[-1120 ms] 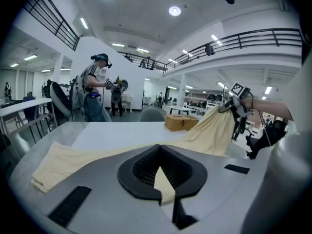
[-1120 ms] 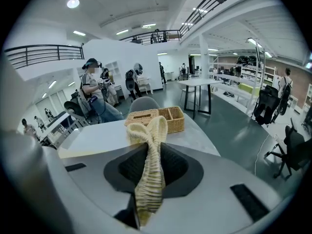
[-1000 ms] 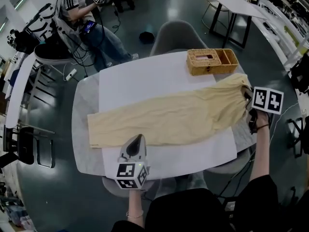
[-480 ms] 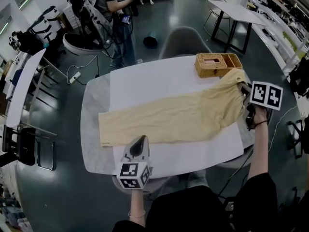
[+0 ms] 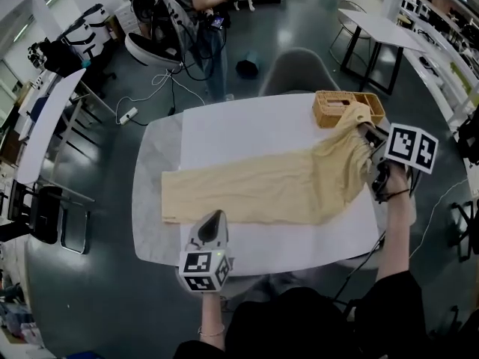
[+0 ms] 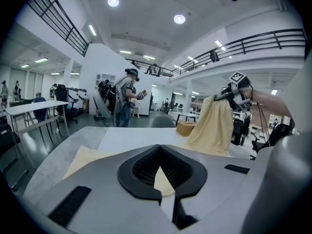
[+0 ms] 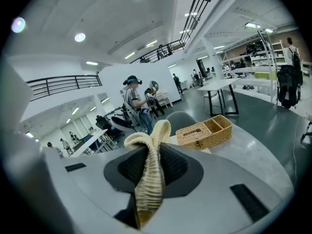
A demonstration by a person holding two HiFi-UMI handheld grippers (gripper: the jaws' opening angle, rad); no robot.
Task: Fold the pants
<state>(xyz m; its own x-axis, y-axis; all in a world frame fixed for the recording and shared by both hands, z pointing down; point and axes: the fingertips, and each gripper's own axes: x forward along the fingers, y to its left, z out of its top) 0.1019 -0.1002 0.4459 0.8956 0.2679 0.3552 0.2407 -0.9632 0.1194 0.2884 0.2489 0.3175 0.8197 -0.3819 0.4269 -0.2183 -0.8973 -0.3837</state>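
Note:
Pale yellow pants [image 5: 277, 189] lie lengthwise across the white table [image 5: 247, 126], legs to the left. My right gripper [image 5: 367, 137] is shut on the gathered waistband and holds that end up off the table, beside the basket. In the right gripper view the ribbed waistband [image 7: 152, 145] runs up between the jaws of the right gripper [image 7: 149, 189]. My left gripper [image 5: 215, 219] hovers at the near long edge of the pants, shut, with nothing in it. The left gripper view shows the lifted cloth [image 6: 214, 126] hanging at the right.
A wicker basket [image 5: 348, 108] stands at the table's far right corner, close to the raised cloth. A grey chair [image 5: 296, 69] sits behind the table. A person [image 5: 209, 6] stands further back among equipment. Another table [image 5: 382, 32] is at the far right.
My right gripper has lifted the waist end higher, so that end now hangs off the table near the basket. The left gripper stays at the near edge of the pants.

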